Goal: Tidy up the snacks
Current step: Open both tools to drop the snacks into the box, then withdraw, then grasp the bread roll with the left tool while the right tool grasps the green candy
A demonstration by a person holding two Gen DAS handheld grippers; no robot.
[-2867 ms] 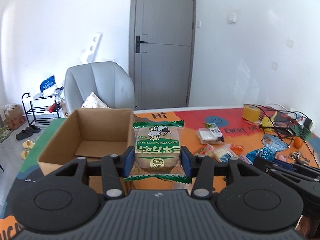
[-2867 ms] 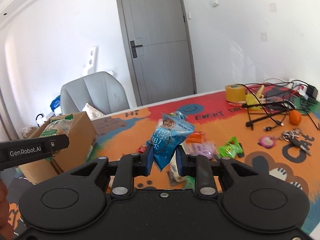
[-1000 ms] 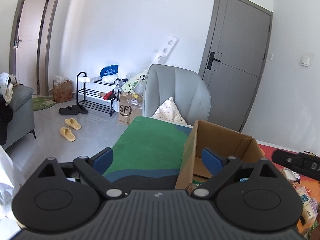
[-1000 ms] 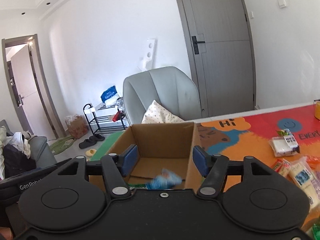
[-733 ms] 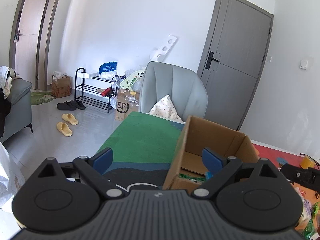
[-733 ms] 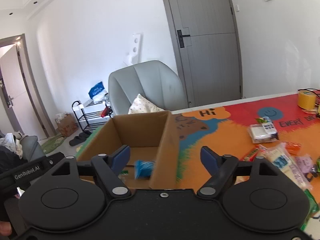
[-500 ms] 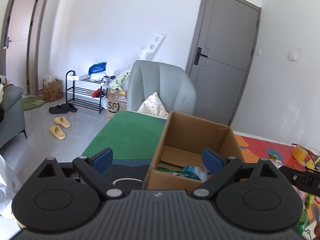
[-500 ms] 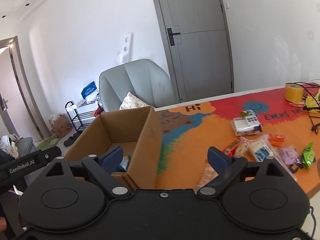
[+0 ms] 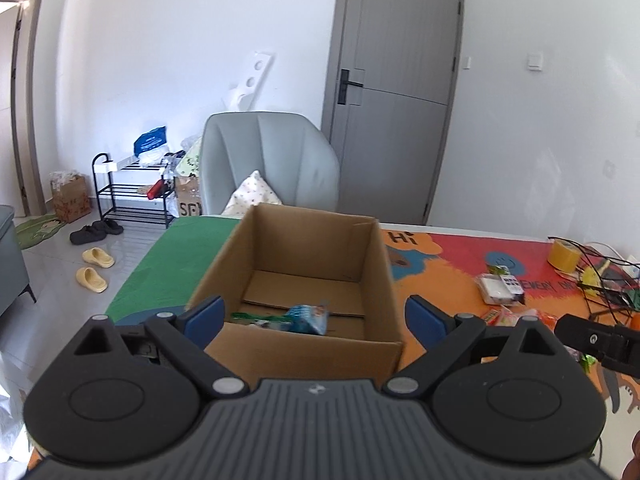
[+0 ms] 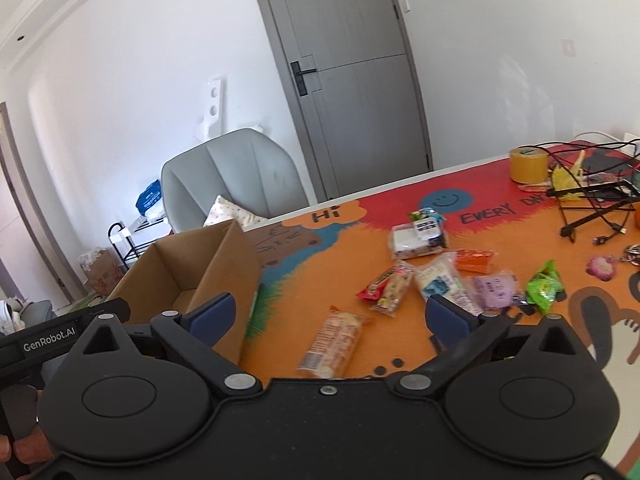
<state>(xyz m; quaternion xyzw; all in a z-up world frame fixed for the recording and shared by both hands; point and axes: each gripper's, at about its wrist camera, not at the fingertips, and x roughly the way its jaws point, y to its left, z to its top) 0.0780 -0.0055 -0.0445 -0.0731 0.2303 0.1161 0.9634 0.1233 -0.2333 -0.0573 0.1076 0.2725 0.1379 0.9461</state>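
The bench [image 10: 320, 288] is covered by a smooth printed mat, orange and red with cartoon lettering on the right half and green at the left end. An open cardboard box [image 9: 304, 280], plain brown and rectangular with its flaps gone or folded, stands on the left part of the bench; in the left wrist view it sits at 12 o'clock, straight ahead of the left gripper [image 9: 316, 314]. On its floor lie a crinkled blue snack packet [image 9: 308, 318] and, touching it at 9 o'clock, a flat green-edged packet [image 9: 250, 317].

The loose snacks lie scattered on the orange area, at 1 o'clock from the right gripper [image 10: 328, 314]: a long orange-brown wrapped biscuit pack [image 10: 334, 344] nearest the jaws, a red and yellow bar [image 10: 386, 286], a clear pouch with a blue label [image 10: 440, 282], a glossy white block pack [image 10: 418, 238], a pale purple sachet [image 10: 496, 286] and a shiny green packet [image 10: 544, 286].

The left gripper's jaws are spread wide with nothing between the blue pads. The right gripper's jaws have just been opening and stand fully apart, empty, touching nothing.
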